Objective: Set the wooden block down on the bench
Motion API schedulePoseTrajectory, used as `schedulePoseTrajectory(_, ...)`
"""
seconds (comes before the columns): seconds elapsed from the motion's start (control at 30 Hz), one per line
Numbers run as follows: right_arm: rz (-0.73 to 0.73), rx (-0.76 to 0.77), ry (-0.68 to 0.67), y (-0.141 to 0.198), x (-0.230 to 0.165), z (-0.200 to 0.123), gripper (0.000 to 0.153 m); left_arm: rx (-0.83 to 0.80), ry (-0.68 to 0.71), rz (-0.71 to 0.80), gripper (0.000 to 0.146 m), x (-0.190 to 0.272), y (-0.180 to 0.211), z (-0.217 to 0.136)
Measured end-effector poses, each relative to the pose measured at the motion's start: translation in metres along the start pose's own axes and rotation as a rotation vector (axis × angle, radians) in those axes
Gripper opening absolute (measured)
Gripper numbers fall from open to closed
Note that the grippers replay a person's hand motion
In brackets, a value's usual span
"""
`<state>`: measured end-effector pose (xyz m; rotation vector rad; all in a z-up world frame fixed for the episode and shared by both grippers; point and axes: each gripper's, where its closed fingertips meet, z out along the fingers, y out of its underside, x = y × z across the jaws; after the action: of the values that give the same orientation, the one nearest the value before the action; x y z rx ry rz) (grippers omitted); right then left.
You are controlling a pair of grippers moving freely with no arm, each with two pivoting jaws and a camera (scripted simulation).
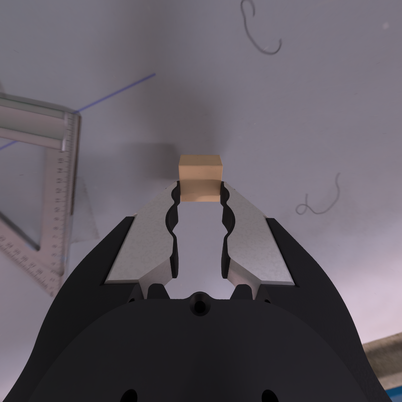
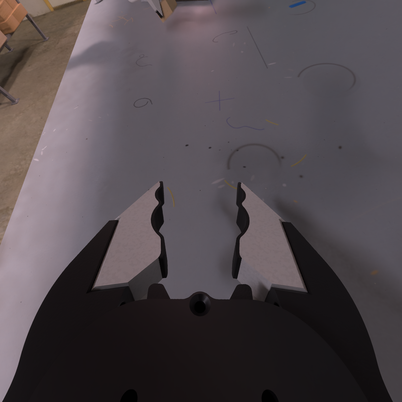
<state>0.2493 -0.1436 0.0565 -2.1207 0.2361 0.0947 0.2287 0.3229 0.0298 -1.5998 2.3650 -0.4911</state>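
The left gripper (image 1: 200, 185) has its fingertips pinched on the near end of the wooden block (image 1: 200, 174), pale tan, its far end jutting past the tips toward twelve o'clock; whether it touches the bench (image 1: 282, 113) I cannot tell. At nine o'clock lies a metal speed square (image 1: 63, 180), with a blue pen line (image 1: 117, 93) above it. The right gripper (image 2: 199, 185) hangs with fingers wide apart, empty, over the scribbled, speckled grey top. At ten o'clock lies concrete floor (image 2: 32, 108) with cardboard boxes (image 2: 10, 15).

Pale tan wooden block (image 1: 200, 174); grey, pen-scribbled bench (image 1: 282, 108); silver square (image 1: 61, 195); black-padded fingers (image 1: 152, 228).
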Motion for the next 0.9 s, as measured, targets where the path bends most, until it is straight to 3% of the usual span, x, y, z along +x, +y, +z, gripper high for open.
schedulePoseTrajectory(0.1,-0.014,0.009,0.015,-0.001,0.001,-0.008,0.067,0.079,-0.035,0.036,0.037,0.011,-0.015,-0.048)
schedulePoseTrajectory(0.23,-0.044,0.005,0.05,0.002,0.004,-0.019,0.067,0.208,-0.023,0.225,0.037,0.076,-0.056,-0.124)
schedulePoseTrajectory(0.4,-0.199,-0.153,0.027,0.02,-0.006,0.0,0.066,0.274,0.09,0.493,0.037,0.188,-0.103,-0.146)
schedulePoseTrajectory(0.5,-0.242,-0.192,-0.022,0.021,-0.02,0.013,0.066,0.308,0.291,0.558,0.037,0.256,-0.119,-0.128)
schedulePoseTrajectory(0.67,-0.271,-0.159,-0.041,0.028,-0.031,0.004,0.067,0.16,0.455,0.702,0.037,0.329,-0.131,-0.045)
schedulePoseTrajectory(0.8,-0.228,-0.099,-0.016,0.03,-0.033,-0.017,0.067,-0.054,0.542,0.76,0.037,0.343,-0.134,0.026)
schedulePoseTrajectory(0.9,-0.194,-0.014,-0.015,0.029,-0.038,-0.034,0.067,-0.163,0.541,0.852,0.037,0.344,-0.138,0.056)
